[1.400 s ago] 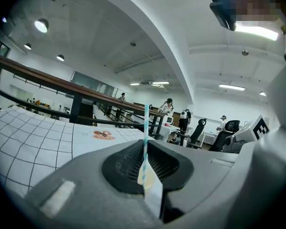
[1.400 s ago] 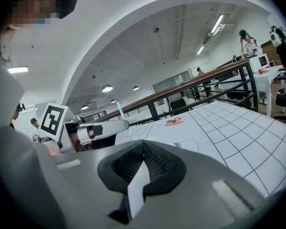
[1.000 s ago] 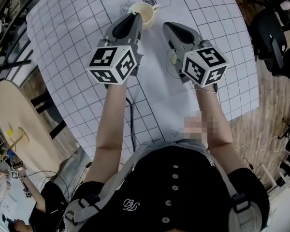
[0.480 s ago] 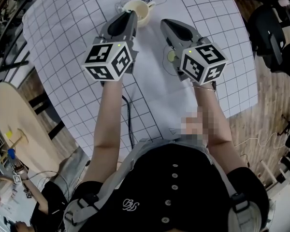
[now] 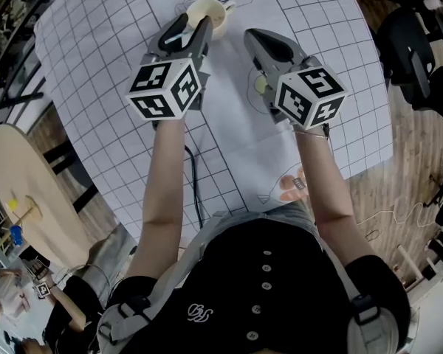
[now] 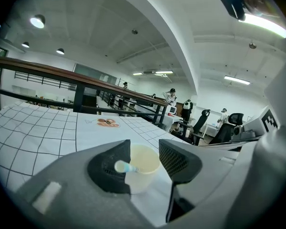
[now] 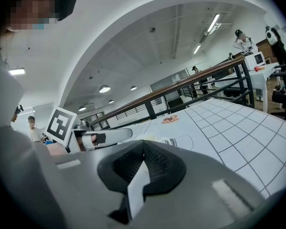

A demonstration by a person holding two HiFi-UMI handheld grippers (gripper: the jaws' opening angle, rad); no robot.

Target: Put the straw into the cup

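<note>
The pale blue-white straw [image 6: 123,167] leans inside the cream round cup [image 6: 145,171], so insertion appears complete. Left gripper [image 6: 144,149]: jaws opening, with the straw's upper end between them, apparently released. Right gripper [image 7: 144,146]: jaws together, empty. Remaining step, as judged: withdraw the left gripper.

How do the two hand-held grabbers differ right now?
The left gripper has its jaws apart and opening; the right gripper has its jaws closed together. The left gripper frames the cup and straw between its jaws; the right gripper holds nothing. The left gripper reaches the cup; the right gripper sits aside over the grid sheet. Both are grey and carry a marker cube.
</note>
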